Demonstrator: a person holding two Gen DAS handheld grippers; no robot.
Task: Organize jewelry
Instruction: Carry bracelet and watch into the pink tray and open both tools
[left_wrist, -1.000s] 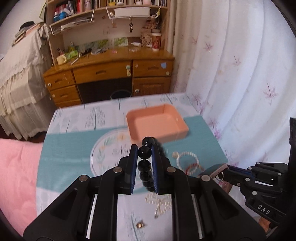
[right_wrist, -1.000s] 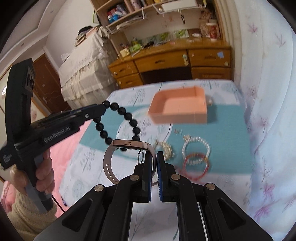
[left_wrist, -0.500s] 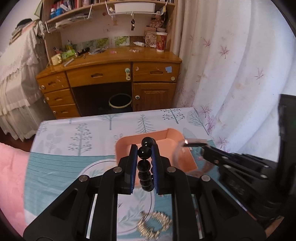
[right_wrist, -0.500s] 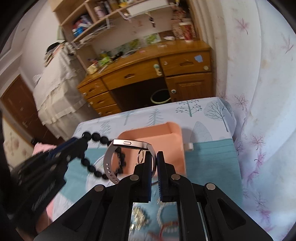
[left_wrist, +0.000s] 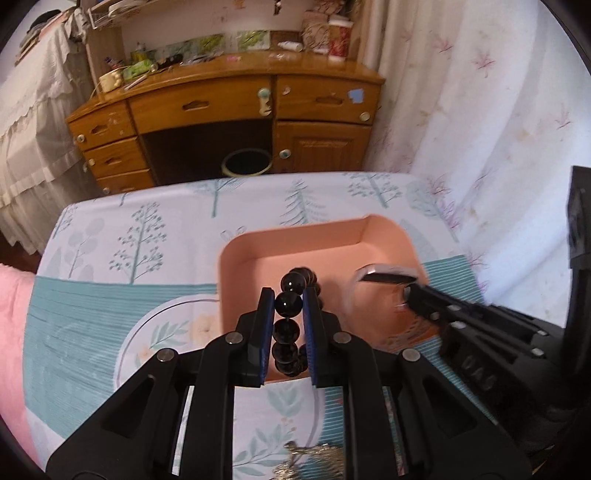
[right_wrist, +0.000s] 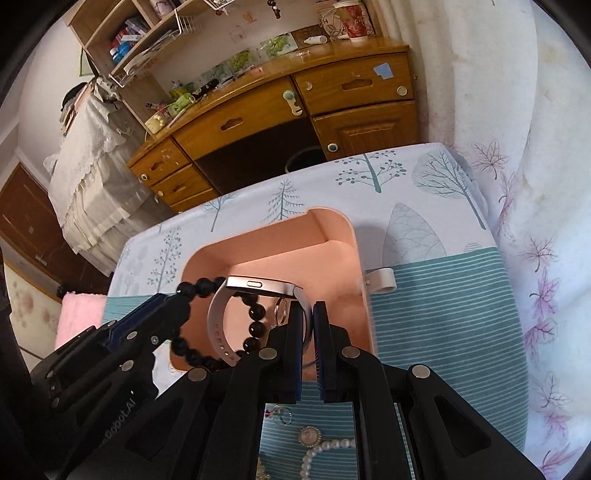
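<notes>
My left gripper (left_wrist: 289, 295) is shut on a black bead bracelet (left_wrist: 288, 325), held over the near part of the peach tray (left_wrist: 295, 240). The bracelet hangs as a loop in the right wrist view (right_wrist: 255, 325). My right gripper (right_wrist: 309, 308) is shut on the strap of a smart watch (right_wrist: 260, 285) with a pale band, held over the same tray (right_wrist: 354, 243). The watch also shows in the left wrist view (left_wrist: 388, 275), at the right gripper's tip (left_wrist: 410, 293). The tray looks bare inside.
The tray sits on a table with a tree-print and teal cloth (right_wrist: 443, 314). Pearl strands and a round brooch (right_wrist: 308, 437) lie on the cloth near me, a gold chain (left_wrist: 314, 458) too. A wooden desk (left_wrist: 229, 99) stands beyond; curtain on the right.
Both grippers have moved forward from over the loose jewelry to over the peach tray, still holding the bead bracelet and the watch.
</notes>
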